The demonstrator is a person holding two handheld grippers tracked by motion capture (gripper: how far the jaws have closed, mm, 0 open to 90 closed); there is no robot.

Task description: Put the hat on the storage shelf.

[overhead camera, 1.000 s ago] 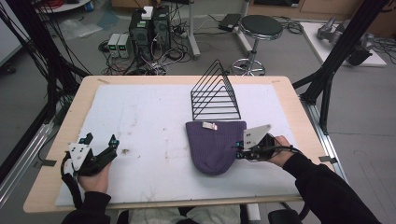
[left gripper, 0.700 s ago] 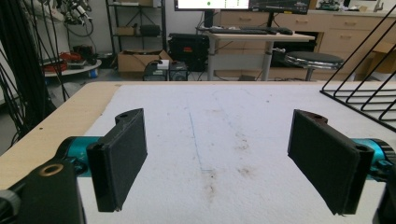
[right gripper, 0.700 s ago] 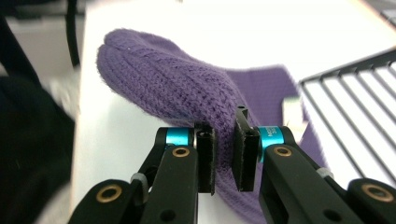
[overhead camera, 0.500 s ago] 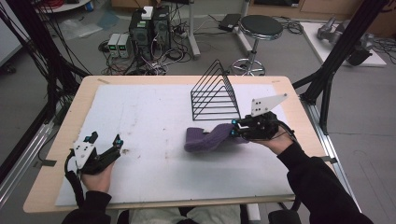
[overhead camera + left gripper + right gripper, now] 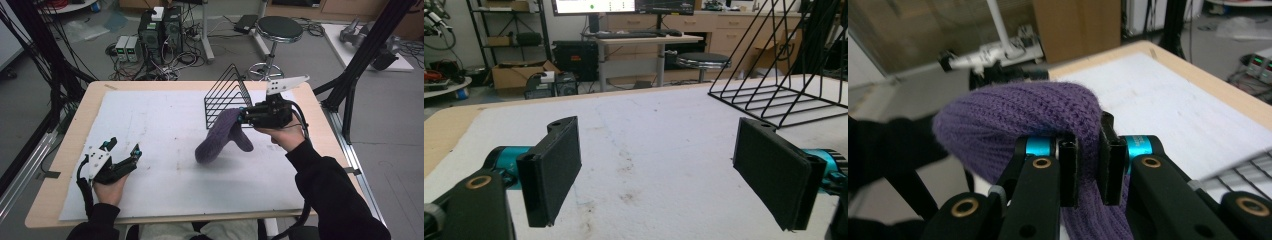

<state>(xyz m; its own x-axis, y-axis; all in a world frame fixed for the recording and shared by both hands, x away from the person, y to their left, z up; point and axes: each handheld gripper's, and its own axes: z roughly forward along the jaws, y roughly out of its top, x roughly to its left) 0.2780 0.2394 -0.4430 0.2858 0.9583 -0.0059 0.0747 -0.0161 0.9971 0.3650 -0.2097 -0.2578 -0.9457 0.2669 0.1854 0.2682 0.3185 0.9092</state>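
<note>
1. Two claws work over one bench point(image 5: 165, 200).
2. Right claw point(image 5: 242, 118), clamped on a purple knit hat point(image 5: 220, 137), holds it lifted above the bench, just in front of the black wire rack point(image 5: 225, 95).
3. Left claw point(image 5: 122, 152), jaws wide apart and holding nothing, rests near the bench's front left corner.

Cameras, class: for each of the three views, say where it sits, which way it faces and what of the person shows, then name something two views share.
High view: above the table, looking forward and down; both forearms and hands.
Left gripper view: low over the mat, along its open left gripper toward the wire rack.
Right gripper view: along the right gripper clamping the purple hat.
Shared: rack.
</note>
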